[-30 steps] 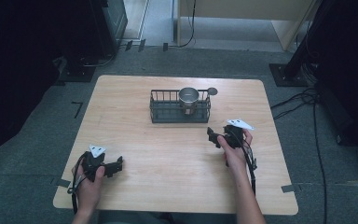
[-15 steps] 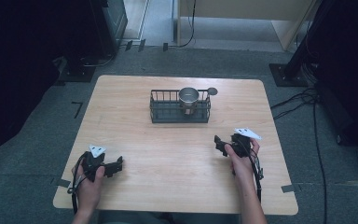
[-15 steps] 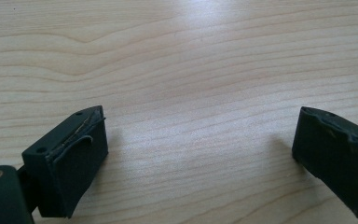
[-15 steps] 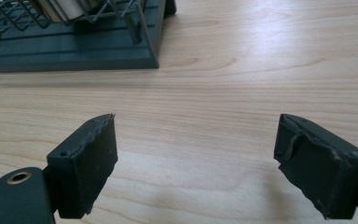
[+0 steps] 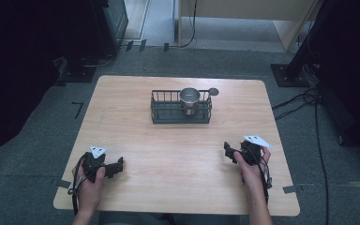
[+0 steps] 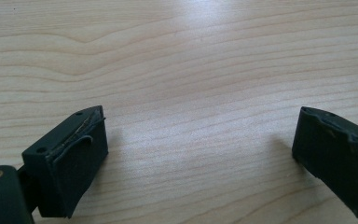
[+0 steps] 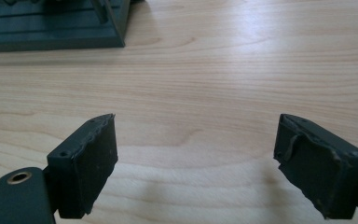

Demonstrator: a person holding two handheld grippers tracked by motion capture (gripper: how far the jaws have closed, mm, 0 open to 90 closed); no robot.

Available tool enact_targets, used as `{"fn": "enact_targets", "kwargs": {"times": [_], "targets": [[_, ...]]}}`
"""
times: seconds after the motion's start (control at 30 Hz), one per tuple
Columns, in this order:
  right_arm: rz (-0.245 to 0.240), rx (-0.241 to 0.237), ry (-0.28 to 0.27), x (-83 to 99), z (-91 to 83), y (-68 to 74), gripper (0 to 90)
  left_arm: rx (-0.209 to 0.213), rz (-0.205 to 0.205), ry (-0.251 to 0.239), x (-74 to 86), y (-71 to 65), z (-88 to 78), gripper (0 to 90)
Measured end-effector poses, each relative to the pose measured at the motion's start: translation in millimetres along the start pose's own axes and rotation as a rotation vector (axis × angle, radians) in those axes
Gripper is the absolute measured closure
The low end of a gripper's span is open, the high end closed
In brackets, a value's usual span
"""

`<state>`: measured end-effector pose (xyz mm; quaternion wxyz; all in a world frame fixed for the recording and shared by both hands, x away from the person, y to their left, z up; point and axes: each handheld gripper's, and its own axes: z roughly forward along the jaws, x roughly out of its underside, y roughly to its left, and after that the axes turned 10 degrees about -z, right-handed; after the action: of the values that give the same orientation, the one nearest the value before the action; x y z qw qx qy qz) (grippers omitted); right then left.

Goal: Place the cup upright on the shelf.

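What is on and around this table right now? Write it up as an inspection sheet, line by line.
Surface: light wooden table, bare apart from the items below.
Job's things: black wire basket at the far middle, holding an upright metal cup; a small round grey piece at the basket's far right corner, whether touching it I cannot tell.
Clutter: nothing seen.
Grippers: left gripper near the front left, jaws wide apart, holding nothing; right gripper front right, jaws wide apart, holding nothing.
Cables: one trails from each gripper; black cables on the floor to the right.
Surroundings: grey carpet floor, dark stands at both sides.
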<state>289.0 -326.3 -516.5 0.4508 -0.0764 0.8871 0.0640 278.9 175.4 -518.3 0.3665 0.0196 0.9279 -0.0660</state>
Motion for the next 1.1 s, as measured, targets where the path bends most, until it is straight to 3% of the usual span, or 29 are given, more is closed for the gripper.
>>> {"fn": "enact_targets", "kwargs": {"times": [0.5,0.67,0.93,1.1], "targets": [[-0.011,0.081,0.046,21.1,-20.1,-24.0,13.2,0.0,0.0,0.0,0.0,0.0,0.0,3.7],[-0.052,0.118,0.096,25.9,-24.8,-29.2,13.1,0.0,0.0,0.0,0.1,0.0,0.0,3.8],[-0.103,0.102,0.126,33.0,-33.4,-37.0,12.2,0.0,0.0,-0.001,0.1,0.0,0.0,3.7],[-0.101,0.103,0.128,34.0,-34.6,-38.1,11.2,0.0,0.001,-0.001,0.1,0.0,0.0,3.7]]}}
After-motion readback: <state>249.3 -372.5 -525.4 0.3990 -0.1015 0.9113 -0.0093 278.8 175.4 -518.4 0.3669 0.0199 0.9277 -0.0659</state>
